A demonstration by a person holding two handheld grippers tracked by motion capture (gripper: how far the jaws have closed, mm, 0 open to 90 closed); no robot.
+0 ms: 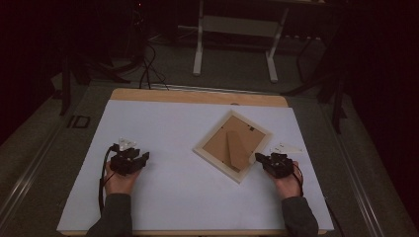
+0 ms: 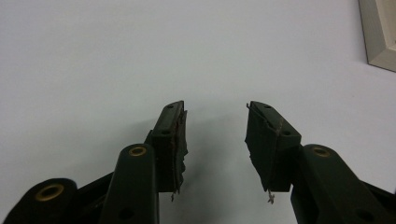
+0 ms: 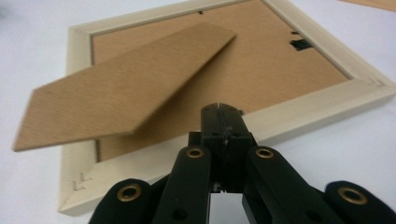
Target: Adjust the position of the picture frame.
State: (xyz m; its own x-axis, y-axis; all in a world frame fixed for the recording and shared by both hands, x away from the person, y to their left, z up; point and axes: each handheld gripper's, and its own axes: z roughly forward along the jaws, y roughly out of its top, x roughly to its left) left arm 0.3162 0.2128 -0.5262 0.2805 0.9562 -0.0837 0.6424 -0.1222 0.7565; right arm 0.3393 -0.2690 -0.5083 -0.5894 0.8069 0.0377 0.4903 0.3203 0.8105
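Note:
A pale wooden picture frame (image 1: 216, 158) lies face down on the white sheet, right of centre, its brown backing up. Its brown stand flap (image 1: 236, 148) is hinged up off the backing and slopes towards me in the right gripper view (image 3: 126, 93). My right gripper (image 1: 258, 158) sits at the frame's near right edge, its jaws shut together with nothing between them (image 3: 219, 109), just above the frame's rim (image 3: 327, 100). My left gripper (image 1: 143, 157) rests at the left over bare sheet, its jaws open and empty (image 2: 215, 109). A corner of the frame (image 2: 378, 28) shows at its upper right.
The white sheet (image 1: 173, 197) covers most of a wooden table (image 1: 197, 96). Beyond the table stand the white legs of another table (image 1: 198, 54), and dark cables (image 1: 148, 69) lie on the floor. The surroundings are dim.

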